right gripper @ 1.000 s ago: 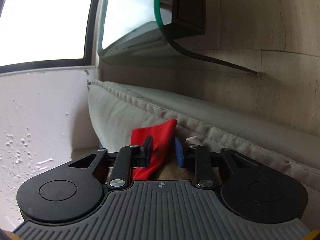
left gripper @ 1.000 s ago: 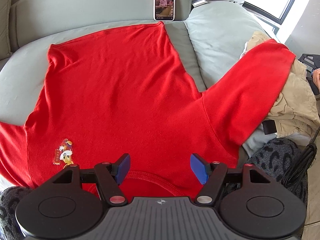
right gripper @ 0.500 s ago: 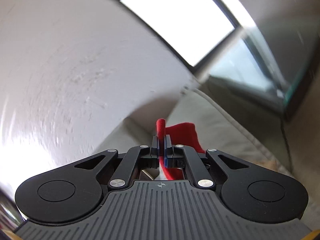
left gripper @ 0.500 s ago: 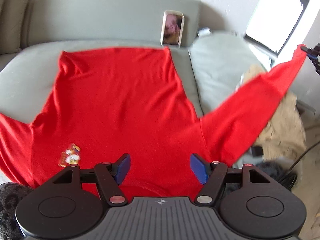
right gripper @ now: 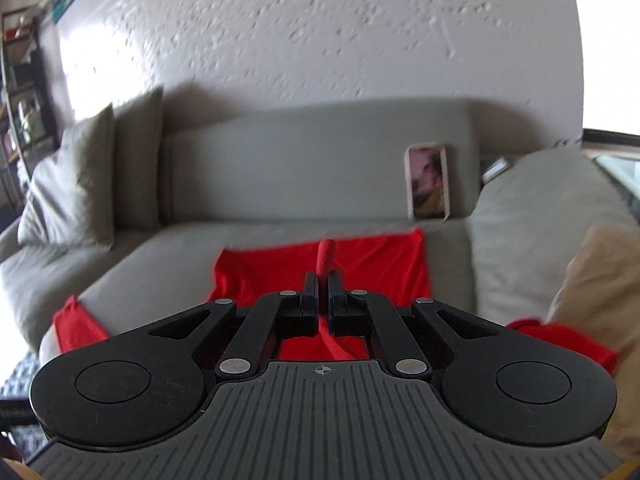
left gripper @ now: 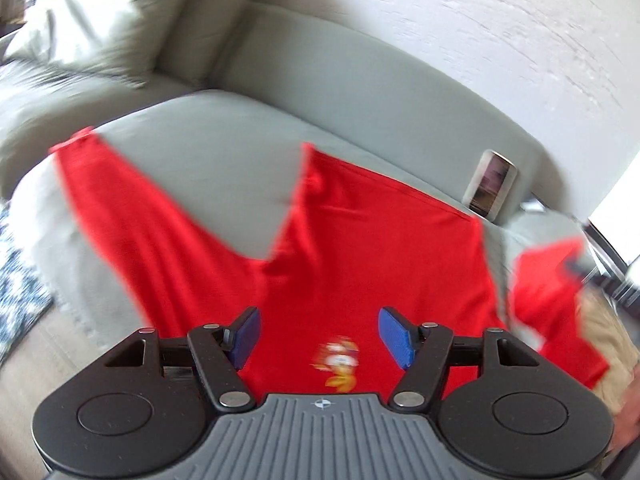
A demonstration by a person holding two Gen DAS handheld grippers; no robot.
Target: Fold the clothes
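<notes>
A red long-sleeved shirt (left gripper: pixel 360 248) lies spread on the grey sofa seat (left gripper: pixel 224 140), with a small cartoon print (left gripper: pixel 338 364) near its collar end. My left gripper (left gripper: pixel 319 336) hovers over the print; its jaws are closing and nothing is pressed between the blue pads. The shirt's left sleeve (left gripper: pixel 132 220) stretches across the seat. My right gripper (right gripper: pixel 323 292) is shut on the right sleeve's cuff (right gripper: pixel 326 254), which sticks up between the fingers, held above the shirt's body (right gripper: pixel 372 268). Both views are motion-blurred.
A phone (right gripper: pixel 427 182) leans against the sofa back (right gripper: pixel 280 160). Tan clothes (right gripper: pixel 600 280) are piled on a cushion at the right. Grey cushions (right gripper: pixel 80 176) stand at the sofa's left end. A patterned rug (left gripper: pixel 16 280) lies on the floor left of the seat.
The right gripper shut on the sleeve cuff, lifted it off the tan pile and swung round to face the sofa. The left gripper moved left and rolled, bringing the left sleeve into view.
</notes>
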